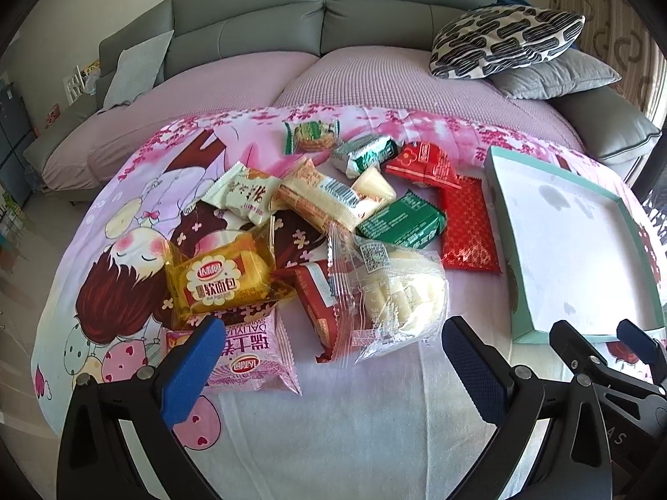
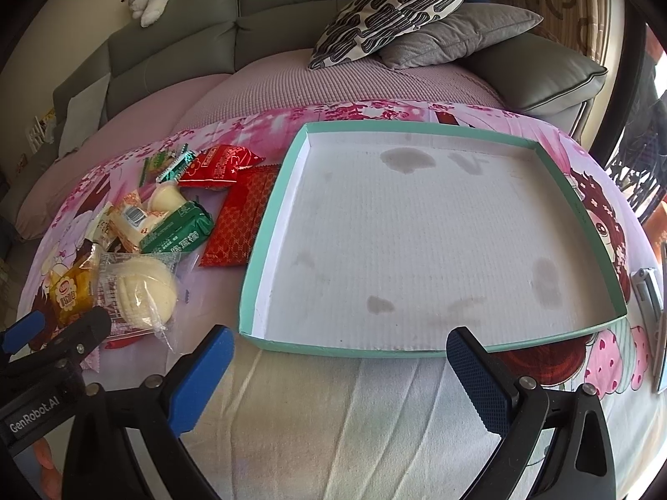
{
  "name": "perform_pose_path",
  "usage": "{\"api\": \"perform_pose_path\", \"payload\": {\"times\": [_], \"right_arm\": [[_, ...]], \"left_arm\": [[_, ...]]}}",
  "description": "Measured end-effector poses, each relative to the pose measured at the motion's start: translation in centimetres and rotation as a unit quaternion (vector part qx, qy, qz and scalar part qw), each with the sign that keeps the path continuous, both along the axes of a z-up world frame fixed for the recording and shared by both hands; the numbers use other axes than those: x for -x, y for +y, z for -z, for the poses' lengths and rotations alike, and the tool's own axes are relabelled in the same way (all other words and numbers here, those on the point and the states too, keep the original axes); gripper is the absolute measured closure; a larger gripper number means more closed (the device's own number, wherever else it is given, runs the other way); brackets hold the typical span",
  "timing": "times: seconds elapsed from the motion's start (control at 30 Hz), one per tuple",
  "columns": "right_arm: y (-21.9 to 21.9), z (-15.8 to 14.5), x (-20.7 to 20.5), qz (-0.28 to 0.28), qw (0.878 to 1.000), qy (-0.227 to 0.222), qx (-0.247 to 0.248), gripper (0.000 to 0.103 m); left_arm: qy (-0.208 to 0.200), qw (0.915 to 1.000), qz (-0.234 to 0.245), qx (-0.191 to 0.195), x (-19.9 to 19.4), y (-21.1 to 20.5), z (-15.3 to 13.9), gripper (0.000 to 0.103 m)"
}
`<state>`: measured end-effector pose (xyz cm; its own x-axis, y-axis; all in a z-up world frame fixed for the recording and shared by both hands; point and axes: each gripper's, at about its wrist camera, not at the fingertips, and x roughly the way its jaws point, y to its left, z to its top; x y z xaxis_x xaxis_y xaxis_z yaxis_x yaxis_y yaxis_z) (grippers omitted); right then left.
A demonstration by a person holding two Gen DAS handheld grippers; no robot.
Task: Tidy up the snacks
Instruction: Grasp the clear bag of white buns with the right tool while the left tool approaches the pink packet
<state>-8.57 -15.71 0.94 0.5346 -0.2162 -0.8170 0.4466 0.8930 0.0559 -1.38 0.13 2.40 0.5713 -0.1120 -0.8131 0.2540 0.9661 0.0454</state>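
Snack pile and tray on a table covered by a pink cartoon-print cloth (image 1: pixel 137 216), with a grey sofa (image 1: pixel 325 12) behind. At far left of the pile, a pink-and-white packet (image 1: pixel 254 358) lies nearest the left gripper (image 1: pixel 333 371), whose blue-padded fingers (image 1: pixel 189 375) stand wide apart and hold nothing. Just above it rests a yellow bread packet (image 1: pixel 221 279), and beyond that a white packet with dark characters (image 1: pixel 246 193). Centrally, a clear bag of pale rolls (image 1: pixel 396 291) overlaps a red-and-white packet (image 1: pixel 317 300); a long cream wafer packet (image 1: pixel 329 202) lies behind them. Further right sit a dark green packet (image 1: pixel 402 221), a flat red patterned packet (image 1: pixel 469 225) and a bright red packet (image 1: pixel 425 164); a green-edged biscuit packet (image 1: pixel 310 135) and a silver-green packet (image 1: pixel 367 152) lie at the far side. To the right, just beside the pile, a shallow teal-rimmed tray (image 2: pixel 267 229) with a stained white floor holds no snacks. The right gripper (image 2: pixel 339 371) hovers at its near edge, fingers (image 2: pixel 479 371) spread apart and empty.
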Motion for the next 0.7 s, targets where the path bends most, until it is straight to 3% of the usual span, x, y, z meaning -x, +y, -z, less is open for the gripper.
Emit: {"api": "perform_pose_path", "payload": {"times": [0.13, 0.33, 0.57, 0.7], "right_arm": [[0.4, -1.2, 0.1, -0.003, 1.0, -0.025, 0.002, 0.0], [2.8, -1.9, -0.9, -0.035, 0.998, -0.047, 0.003, 0.0], [7.6, -1.6, -3.8, -0.113, 0.992, -0.06, -0.017, 0.0], [9.2, -0.6, -5.3, -0.135, 0.989, -0.05, -0.026, 0.0]], "left_arm": [[-0.036, 0.9993, -0.003, 0.013, 0.4, 1.5, -2.0, 0.0], [-0.075, 0.9956, -0.051, 0.023, -0.6, 5.9, -3.4, 0.0], [-0.043, 0.9914, -0.098, 0.074, -2.4, 10.0, -1.6, 0.0], [-0.033, 0.9908, -0.11, 0.072, -3.0, 10.4, -0.5, 0.0]]}}
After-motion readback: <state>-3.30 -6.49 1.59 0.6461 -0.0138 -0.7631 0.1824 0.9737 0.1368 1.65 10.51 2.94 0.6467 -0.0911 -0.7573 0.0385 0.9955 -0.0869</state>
